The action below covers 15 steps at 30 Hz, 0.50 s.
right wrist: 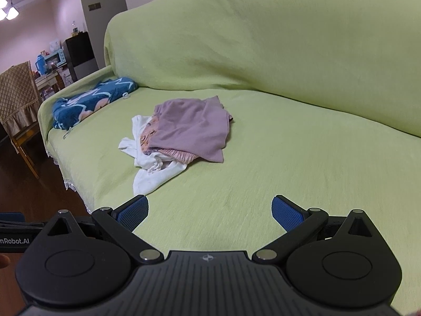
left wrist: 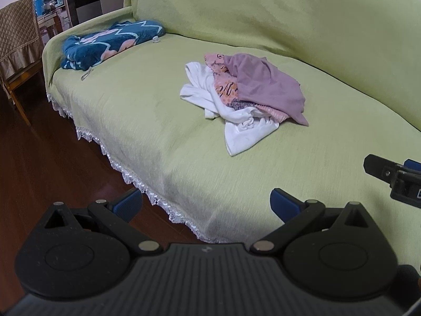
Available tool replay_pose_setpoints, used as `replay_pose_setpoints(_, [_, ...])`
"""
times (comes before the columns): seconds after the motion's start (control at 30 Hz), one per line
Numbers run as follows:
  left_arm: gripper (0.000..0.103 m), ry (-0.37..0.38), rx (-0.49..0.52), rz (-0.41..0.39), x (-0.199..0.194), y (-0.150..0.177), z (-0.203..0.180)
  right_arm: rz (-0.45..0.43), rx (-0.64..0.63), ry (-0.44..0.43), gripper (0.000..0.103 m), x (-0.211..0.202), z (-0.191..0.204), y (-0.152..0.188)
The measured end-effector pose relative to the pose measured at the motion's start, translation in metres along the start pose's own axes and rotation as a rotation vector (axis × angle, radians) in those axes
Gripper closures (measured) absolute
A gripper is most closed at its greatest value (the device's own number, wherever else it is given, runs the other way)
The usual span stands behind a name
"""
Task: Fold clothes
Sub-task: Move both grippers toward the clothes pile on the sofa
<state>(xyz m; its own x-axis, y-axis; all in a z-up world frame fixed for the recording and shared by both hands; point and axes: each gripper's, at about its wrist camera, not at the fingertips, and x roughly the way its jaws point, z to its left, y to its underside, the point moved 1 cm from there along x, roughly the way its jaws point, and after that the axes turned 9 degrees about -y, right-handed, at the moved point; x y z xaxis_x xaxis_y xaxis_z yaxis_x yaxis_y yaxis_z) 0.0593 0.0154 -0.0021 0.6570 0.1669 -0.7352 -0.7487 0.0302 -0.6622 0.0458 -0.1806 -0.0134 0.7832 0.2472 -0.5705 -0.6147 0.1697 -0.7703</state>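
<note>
A heap of clothes lies on the green-covered sofa seat: a mauve garment on top, a pink patterned piece under it, and a crumpled white garment at the front. The same mauve garment and white garment show in the right wrist view on the sofa seat. My left gripper hangs open over the sofa's front edge, well short of the heap. My right gripper is open above the bare seat, nothing between its blue pads. Its black body pokes in at the left view's right edge.
A folded teal blanket with a pink pattern lies at the sofa's far left end by the armrest. Dark wooden floor runs along the lace-trimmed front edge. A chair with a quilted brown cover and a cluttered side table stand beyond.
</note>
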Motion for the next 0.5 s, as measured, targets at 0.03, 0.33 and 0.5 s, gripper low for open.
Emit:
replay_pose_setpoints(0.03, [0.001,0.0,0.0,-0.001,0.001,-0.002,-0.001,0.0,0.0,0.0,0.0,0.002,-0.001,-0.001])
replay_pose_setpoints(0.33, [0.001,0.006,0.012,-0.003,0.013,-0.014,-0.011,0.006,0.005,0.005,0.0,0.014,-0.008,-0.012])
replay_pose_setpoints(0.5, [0.001,0.005,0.023,0.007,0.026,-0.021,-0.019,0.01,0.005,0.006,0.0,0.023,-0.014,-0.016])
